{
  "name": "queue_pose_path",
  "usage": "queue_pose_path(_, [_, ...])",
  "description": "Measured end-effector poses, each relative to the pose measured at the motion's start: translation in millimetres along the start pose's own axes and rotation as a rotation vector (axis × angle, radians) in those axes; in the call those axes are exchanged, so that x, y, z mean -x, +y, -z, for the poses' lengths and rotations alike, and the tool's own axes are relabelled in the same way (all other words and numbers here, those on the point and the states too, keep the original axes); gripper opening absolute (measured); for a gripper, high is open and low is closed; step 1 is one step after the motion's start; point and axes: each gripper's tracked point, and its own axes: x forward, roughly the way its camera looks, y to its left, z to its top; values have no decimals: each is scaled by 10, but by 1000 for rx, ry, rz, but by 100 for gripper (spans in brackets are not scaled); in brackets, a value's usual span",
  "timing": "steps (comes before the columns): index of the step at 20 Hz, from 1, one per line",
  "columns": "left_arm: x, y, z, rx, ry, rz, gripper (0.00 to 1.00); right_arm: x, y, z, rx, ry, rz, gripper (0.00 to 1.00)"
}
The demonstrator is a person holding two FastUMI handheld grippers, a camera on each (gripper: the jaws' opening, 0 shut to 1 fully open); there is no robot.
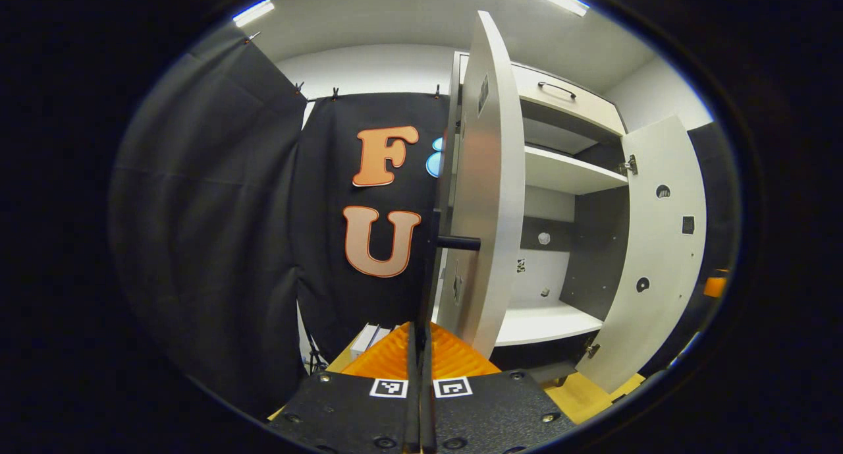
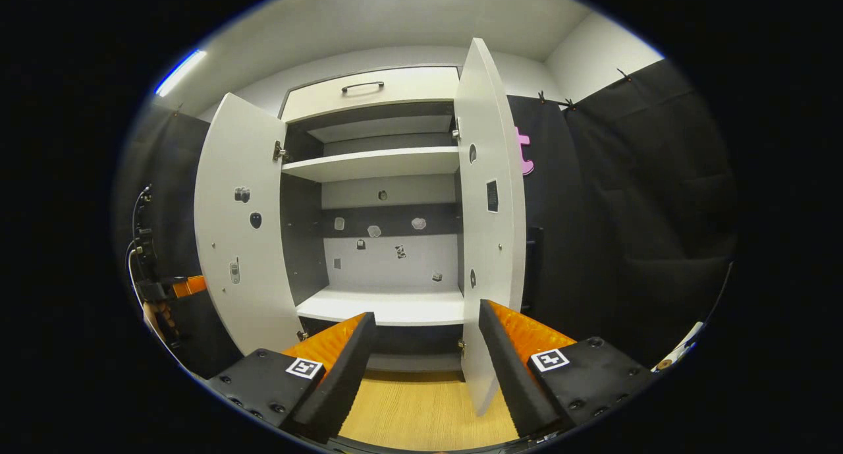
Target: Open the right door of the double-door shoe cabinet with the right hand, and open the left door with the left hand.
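Left gripper: fingers clenched together, nothing between, tips just short of left door. Door edge-on straight ahead, long axis vertical, black handle sticking out left. Right gripper: fingers spread, released, right door just beyond right finger. Both doors of shoe cabinet swung open, shelves exposed. Judgement: task essentially complete. Only square markers on grippers; stickers inside too small to read.

Small stickers on the shoe cabinet's back panel are too small to identify.
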Motion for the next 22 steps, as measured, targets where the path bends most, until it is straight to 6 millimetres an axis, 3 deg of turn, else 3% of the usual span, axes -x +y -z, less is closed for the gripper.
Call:
queue_pose_path(8, [248,84,6,-4,47,-77,0,9,-110,-30,6,1,18,99])
queue_pose_path(11, [338,27,-23,-18,50,-79,0,17,-172,-47,16,-3,22,99])
queue_pose_path(13, [369,-20,-80,-22,33,-77,7,27,-207,-37,24,-1,22,99])
queue_pose_path(14, [373,-44,-92,-20,23,-79,17,36,-231,-32,26,0,22,99])
queue_pose_path(16, [378,-90,-141,-24,0,-80,22,44,-253,-20,28,2,20,99])
queue_pose_path(18, [398,-127,-177,-35,-21,-76,43,69,-301,-32,34,0,21,99])
queue_pose_path(19, [386,-158,-191,-37,-30,-71,62,75,-328,-34,38,-2,23,99])
queue_pose_path(21, [379,-193,-182,-34,-31,-67,70,102,-353,-44,45,-4,23,99])
queue_pose_path(22, [401,-215,-166,-29,-25,-67,78,123,-362,-39,48,-4,21,99])
